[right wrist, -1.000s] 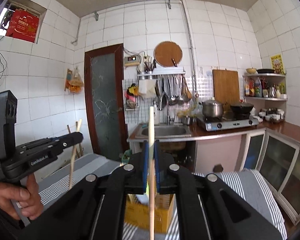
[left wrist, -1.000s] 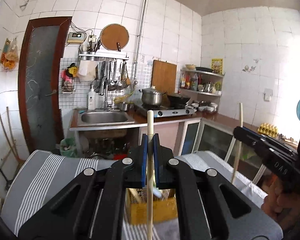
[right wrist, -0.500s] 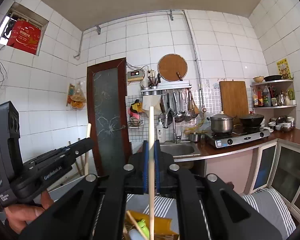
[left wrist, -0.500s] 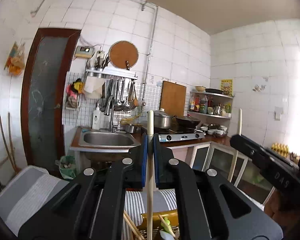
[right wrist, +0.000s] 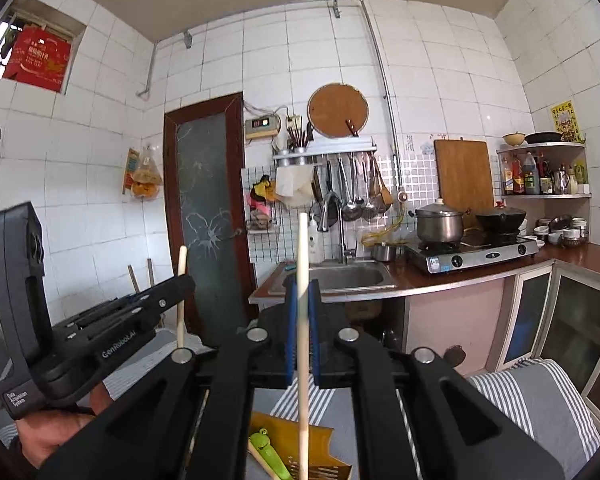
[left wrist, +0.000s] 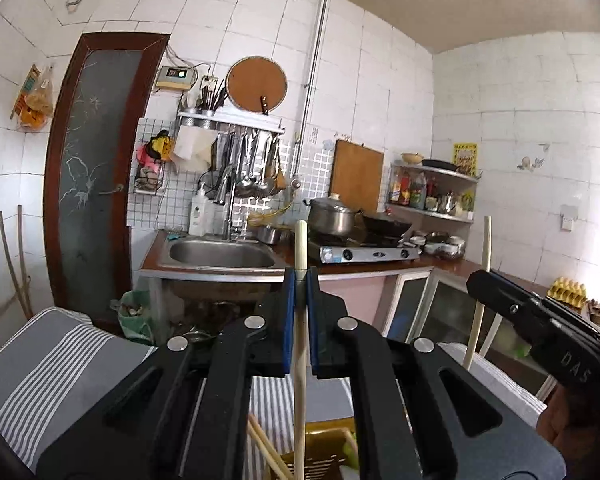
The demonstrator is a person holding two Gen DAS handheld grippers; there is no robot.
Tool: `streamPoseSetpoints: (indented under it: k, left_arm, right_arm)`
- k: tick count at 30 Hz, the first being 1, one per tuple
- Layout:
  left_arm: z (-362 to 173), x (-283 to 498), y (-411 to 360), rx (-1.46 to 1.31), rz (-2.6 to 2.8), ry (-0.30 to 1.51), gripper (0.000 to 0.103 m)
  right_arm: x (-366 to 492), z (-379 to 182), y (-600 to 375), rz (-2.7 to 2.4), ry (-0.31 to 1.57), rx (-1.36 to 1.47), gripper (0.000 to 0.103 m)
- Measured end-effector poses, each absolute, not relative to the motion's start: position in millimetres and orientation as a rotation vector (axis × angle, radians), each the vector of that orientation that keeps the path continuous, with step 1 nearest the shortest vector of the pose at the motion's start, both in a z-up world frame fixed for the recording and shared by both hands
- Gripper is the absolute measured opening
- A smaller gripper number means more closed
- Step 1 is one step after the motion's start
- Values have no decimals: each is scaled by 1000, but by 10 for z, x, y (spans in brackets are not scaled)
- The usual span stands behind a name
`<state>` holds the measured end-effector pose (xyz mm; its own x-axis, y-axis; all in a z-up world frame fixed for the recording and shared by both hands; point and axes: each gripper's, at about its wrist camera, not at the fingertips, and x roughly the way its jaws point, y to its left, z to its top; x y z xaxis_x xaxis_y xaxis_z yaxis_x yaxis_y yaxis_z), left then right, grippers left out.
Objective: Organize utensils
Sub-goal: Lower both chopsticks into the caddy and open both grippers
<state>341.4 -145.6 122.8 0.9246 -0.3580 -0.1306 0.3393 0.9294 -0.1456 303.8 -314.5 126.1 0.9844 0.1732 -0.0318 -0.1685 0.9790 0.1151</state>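
My left gripper (left wrist: 300,280) is shut on a pale wooden chopstick (left wrist: 299,360) held upright between its blue pads. My right gripper (right wrist: 302,288) is shut on a second upright wooden chopstick (right wrist: 302,320). Each gripper shows in the other's view: the right one (left wrist: 540,328) at the right edge with its chopstick (left wrist: 478,312), the left one (right wrist: 100,336) at the left with its chopstick (right wrist: 181,300). Below both, a yellow slotted basket (left wrist: 320,456) (right wrist: 320,456) holds more chopsticks (left wrist: 264,452) and a green utensil (right wrist: 268,452).
The basket stands on a grey-and-white striped cloth (left wrist: 60,372) (right wrist: 532,400). Behind are a steel sink (left wrist: 220,254), a gas stove with a pot (left wrist: 336,216) and wok, a wooden door (left wrist: 88,184) and glass-front cabinets (right wrist: 556,320).
Both grippers rose and tilted upward with their chopsticks, then the left view dipped slightly again. The basket slid to the bottom edge of both views. Both grips are unchanged.
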Motion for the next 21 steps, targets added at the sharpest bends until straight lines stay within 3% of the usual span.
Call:
streamPoseSetpoints:
  k: [8, 12, 13, 18, 21]
  left_arm:
    - [1171, 3450, -1497, -110, -354, 207, 5]
    - [1191, 3418, -1484, -116, -373, 224, 39]
    - [1208, 3393, -1470, -120, -371, 214, 44]
    - [1261, 3331, -1439, -117, -360, 195, 47]
    - [1269, 3311, -1448, -105, -348, 196, 46]
  right_arm:
    - [3093, 1202, -3160, 156, 72, 119, 7]
    - [3045, 1221, -3163, 154, 65, 123, 8]
    - [3032, 1227, -3164, 153, 61, 123, 8]
    - [2960, 1231, -3155, 148, 46, 123, 22]
    - [2956, 1236, -3158, 147, 46, 122, 22]
